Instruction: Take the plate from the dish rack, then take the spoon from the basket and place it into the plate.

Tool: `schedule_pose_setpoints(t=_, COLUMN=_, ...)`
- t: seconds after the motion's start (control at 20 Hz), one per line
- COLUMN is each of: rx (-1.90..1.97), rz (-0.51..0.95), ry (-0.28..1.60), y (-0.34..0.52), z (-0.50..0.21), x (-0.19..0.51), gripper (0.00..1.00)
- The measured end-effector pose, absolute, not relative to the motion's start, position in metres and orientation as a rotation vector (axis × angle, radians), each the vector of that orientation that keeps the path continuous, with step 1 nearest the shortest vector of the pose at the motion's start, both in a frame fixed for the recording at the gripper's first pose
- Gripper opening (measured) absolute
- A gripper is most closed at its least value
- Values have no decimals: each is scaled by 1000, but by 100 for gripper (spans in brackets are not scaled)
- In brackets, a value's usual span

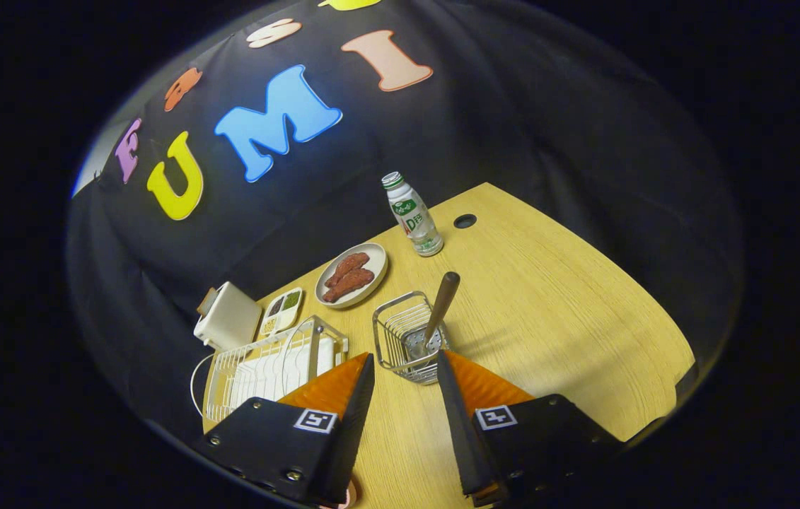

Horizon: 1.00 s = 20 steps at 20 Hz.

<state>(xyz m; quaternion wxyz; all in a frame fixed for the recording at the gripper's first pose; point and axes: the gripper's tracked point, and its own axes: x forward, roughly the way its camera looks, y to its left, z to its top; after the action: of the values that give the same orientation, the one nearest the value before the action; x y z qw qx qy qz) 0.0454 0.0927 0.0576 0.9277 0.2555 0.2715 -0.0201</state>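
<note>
Wide bare wood of the bench (555, 332) to the right of the wire basket (408, 339), free up to the curved right edge; a round cable hole (465, 220) near the far edge. Much tighter on the left, things crowded together near the left edge and the black cloth wall behind.

Standing beyond the basket, a small bottle (414, 214) with green label, upright. Just left of it, an oval dish (352, 274) holding two reddish-brown pieces of food. Further left a small divided tray (281, 310) with green and pale fillings, and a white box-shaped appliance (227, 316) at the bench corner. White dish rack (265, 367) ahead of the left finger, partly hidden by it, something white and flat lying inside; whether this is the plate, cannot tell.

Gripper (405, 371) with fingers open, wide apart, holding nothing. Basket just ahead, in the gap between the fingertips, not touched. Spoon (436, 311) standing in the basket, bowl down, brown handle leaning up and to the right above the rim, slightly nearer to the right finger
</note>
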Motion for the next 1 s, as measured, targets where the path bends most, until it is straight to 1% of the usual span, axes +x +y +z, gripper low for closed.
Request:
schedule_pose_setpoints(t=0.2, rx=575, rz=-106, ry=543, y=73, z=52, x=72, gripper=56)
schedule_pose_setpoints(t=0.5, rx=595, rz=-104, ry=569, y=76, z=35, x=100, gripper=55)
schedule_pose_setpoints(t=0.6, rx=586, rz=-111, ry=588, y=76, z=28, x=103, gripper=38)
schedule_pose_setpoints(t=0.65, rx=579, rz=-114, ry=598, y=74, z=25, x=103, gripper=35)
schedule_pose_setpoints(t=0.7, rx=580, rz=-123, ry=593, y=73, z=24, x=106, gripper=35)
schedule_pose_setpoints(t=0.75, rx=575, rz=-112, ry=600, y=76, z=21, x=108, gripper=16)
schedule_pose_setpoints(t=0.85, rx=559, rz=-98, ry=597, y=76, z=24, x=114, gripper=15)
schedule_pose_setpoints(t=0.9, rx=553, rz=-90, ry=603, y=80, z=27, x=112, gripper=6)
schedule_pose_setpoints(t=1.0, rx=521, rz=-78, ry=595, y=80, z=31, x=115, gripper=6)
